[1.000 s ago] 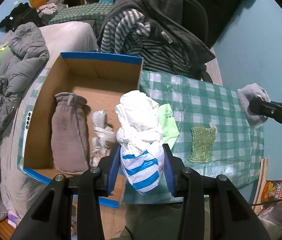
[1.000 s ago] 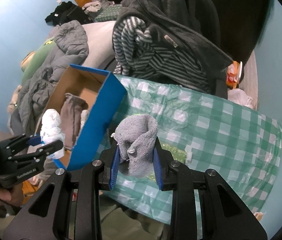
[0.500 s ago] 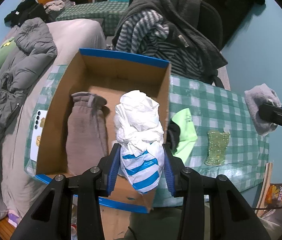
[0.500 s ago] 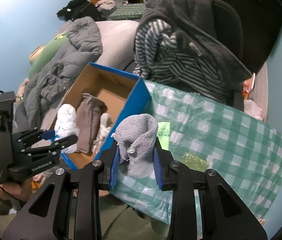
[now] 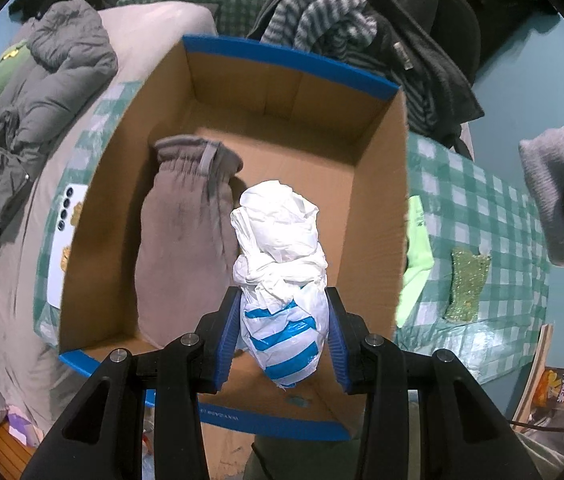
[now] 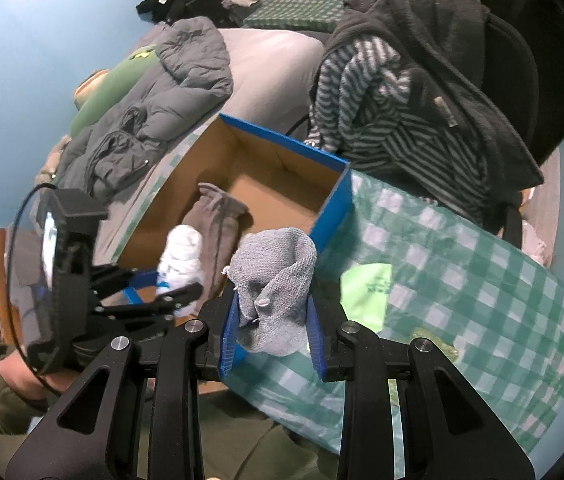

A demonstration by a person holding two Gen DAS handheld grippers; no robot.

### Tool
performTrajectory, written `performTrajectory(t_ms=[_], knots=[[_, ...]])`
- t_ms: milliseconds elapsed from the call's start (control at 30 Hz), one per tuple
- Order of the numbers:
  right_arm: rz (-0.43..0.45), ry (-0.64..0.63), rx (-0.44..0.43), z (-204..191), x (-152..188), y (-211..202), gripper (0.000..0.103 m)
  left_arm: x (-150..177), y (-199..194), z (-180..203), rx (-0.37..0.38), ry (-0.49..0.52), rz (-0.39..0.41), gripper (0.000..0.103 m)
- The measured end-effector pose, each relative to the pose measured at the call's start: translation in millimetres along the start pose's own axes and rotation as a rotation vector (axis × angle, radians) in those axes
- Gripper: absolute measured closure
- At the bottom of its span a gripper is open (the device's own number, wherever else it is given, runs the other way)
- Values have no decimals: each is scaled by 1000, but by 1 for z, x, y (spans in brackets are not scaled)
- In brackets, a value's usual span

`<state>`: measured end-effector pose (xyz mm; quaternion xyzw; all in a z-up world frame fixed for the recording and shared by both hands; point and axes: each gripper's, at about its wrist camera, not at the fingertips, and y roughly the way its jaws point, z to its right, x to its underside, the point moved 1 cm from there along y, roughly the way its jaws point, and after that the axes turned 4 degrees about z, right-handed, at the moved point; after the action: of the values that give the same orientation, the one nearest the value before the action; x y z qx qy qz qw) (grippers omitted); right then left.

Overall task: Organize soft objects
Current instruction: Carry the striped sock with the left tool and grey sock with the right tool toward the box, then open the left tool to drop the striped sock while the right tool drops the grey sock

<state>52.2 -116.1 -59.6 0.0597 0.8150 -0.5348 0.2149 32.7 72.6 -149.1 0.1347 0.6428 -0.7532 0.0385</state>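
Note:
My left gripper [image 5: 284,332] is shut on a knotted white plastic bag with blue stripes [image 5: 282,272], held over the inside of the open cardboard box with blue rims [image 5: 293,60]. A brown-grey fleece pouch [image 5: 186,236] lies on the box floor at the left. My right gripper [image 6: 272,332] is shut on a folded grey knitted cloth [image 6: 276,284], held above the box's near right corner [image 6: 331,208]. The same grey cloth [image 5: 557,196] shows at the right edge of the left wrist view. The left gripper with its bag [image 6: 182,264] appears at the left of the right wrist view.
On the green checked tablecloth [image 5: 513,216] lie a light green cloth [image 5: 415,256] against the box and a glittery green piece [image 5: 465,284]. Behind the box a chair carries a striped sweater and dark fleece [image 5: 361,28]. A grey jacket [image 5: 54,84] and a phone [image 5: 64,236] lie left.
My left gripper has carried the striped bag leftward and lower, from over the table edge to over the box. My right gripper has moved left with the grey cloth toward the box.

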Motion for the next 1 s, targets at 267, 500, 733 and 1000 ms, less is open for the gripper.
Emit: performTrajectory(t_ms=[267, 500, 733, 1000], knots=[[-28, -4, -20, -18, -6, 25, 74, 5, 25, -11, 8, -7, -52, 61], [-44, -2, -35, -28, -10, 42, 74, 9, 39, -20, 10, -10, -79, 60], [-59, -8, -40, -38, -12, 60, 74, 11, 35, -32, 2, -13, -71, 50], [-100, -11, -51, -47, -11, 92, 74, 15, 19, -45, -7, -18, -46, 47]])
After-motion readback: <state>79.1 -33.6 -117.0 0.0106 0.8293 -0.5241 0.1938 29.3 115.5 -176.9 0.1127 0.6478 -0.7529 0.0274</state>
